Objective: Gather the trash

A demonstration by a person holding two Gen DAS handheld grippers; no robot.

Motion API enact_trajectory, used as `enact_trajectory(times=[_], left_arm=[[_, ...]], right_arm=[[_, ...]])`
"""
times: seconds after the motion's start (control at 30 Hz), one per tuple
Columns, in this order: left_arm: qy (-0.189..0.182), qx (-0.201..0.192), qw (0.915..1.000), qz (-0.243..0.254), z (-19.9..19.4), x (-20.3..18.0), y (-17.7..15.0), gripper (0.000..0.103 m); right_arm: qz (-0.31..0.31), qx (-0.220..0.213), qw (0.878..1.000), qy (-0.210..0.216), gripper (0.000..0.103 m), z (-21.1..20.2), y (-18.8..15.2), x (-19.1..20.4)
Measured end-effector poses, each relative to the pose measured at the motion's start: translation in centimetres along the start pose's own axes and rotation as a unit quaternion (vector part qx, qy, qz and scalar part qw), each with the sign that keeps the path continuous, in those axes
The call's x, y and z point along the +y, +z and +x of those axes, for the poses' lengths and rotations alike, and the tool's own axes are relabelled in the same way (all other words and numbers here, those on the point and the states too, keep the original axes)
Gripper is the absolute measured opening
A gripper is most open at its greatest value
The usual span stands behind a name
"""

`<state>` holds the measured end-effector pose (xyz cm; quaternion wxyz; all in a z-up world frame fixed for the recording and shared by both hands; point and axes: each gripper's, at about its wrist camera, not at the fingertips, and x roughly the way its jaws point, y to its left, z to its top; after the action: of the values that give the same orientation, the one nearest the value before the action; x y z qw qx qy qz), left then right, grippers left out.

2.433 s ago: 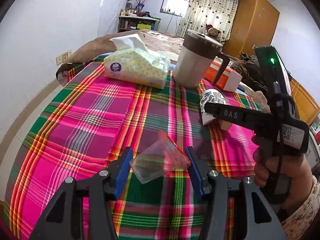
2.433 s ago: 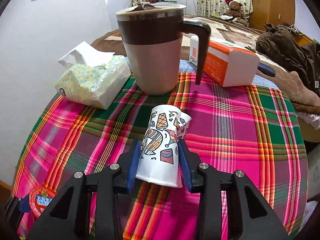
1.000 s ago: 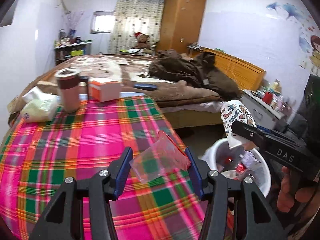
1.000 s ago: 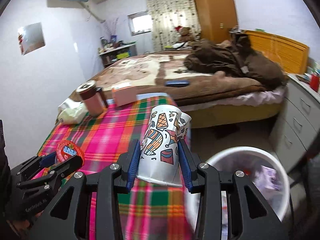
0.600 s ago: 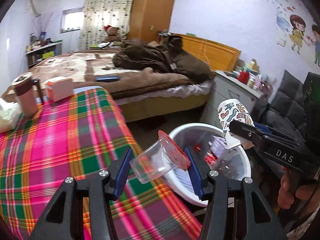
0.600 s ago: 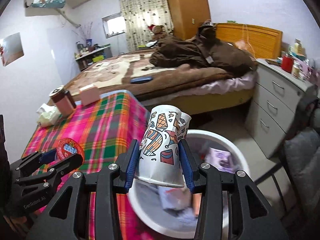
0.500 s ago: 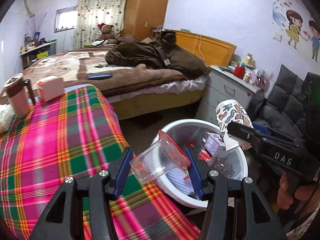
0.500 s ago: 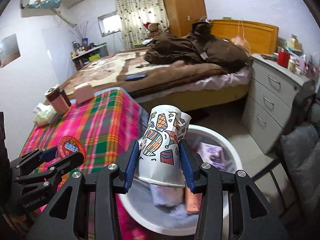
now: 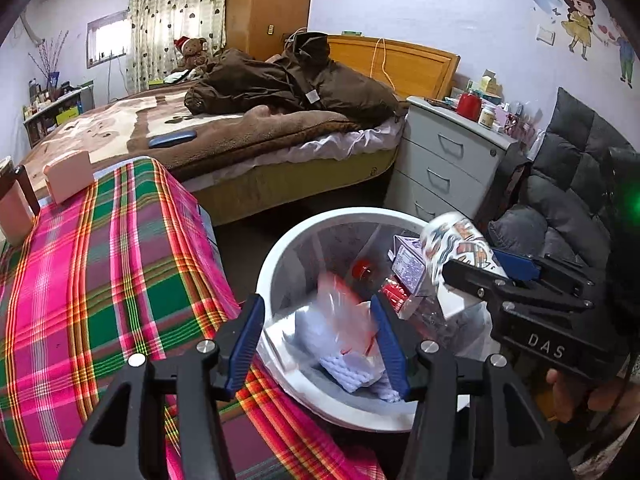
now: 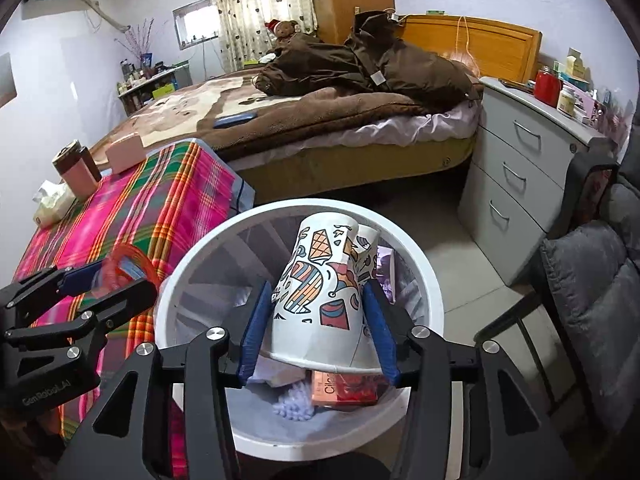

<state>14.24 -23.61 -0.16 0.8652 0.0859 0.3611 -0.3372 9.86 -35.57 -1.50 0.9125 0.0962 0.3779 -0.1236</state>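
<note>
Over the white bin [image 10: 420, 264], both grippers' fingers have just been opening.
The right gripper [image 10: 316, 328] frees a paper cup [image 10: 324, 280]; the left gripper [image 9: 316, 336] frees a blurred plastic bag [image 9: 344, 316]. The plaid tabletop [image 9: 100, 264] stands beside the bin.

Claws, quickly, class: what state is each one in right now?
Left claw: open, just opening; clear plastic cup loose between its jaws.
Right claw: open, just opening; paper cup loose between its jaws.
</note>
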Motion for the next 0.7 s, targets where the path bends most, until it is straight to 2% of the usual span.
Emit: enact_trajectory(times=[0.07,0.2,0.43,0.7], left_arm=[[-0.005,0.001,1.0000,0.000,0.1,-0.1,0.0,0.067],[-0.007,-0.001,1.0000,-0.001,0.0,-0.2,0.1,0.067],[-0.007,-0.009,0.9999,-0.008,-0.7,-0.6,-0.2,0.068],[0.034,-0.044,0.9983,-0.017,-3.5,-0.6,-1.8,0.068]], right_arm=[[-0.001,0.001,1.000,-0.001,0.052,0.0,-0.1,-0.1],[0.014,-0.007,1.000,0.002,0.059,-0.3,-0.1,-0.8],[0.021,-0.011,1.000,0.003,0.060,-0.6,-0.4,-1.1],[0.018,-0.046,0.999,-0.004,0.060,-2.7,-1.3,-0.3]])
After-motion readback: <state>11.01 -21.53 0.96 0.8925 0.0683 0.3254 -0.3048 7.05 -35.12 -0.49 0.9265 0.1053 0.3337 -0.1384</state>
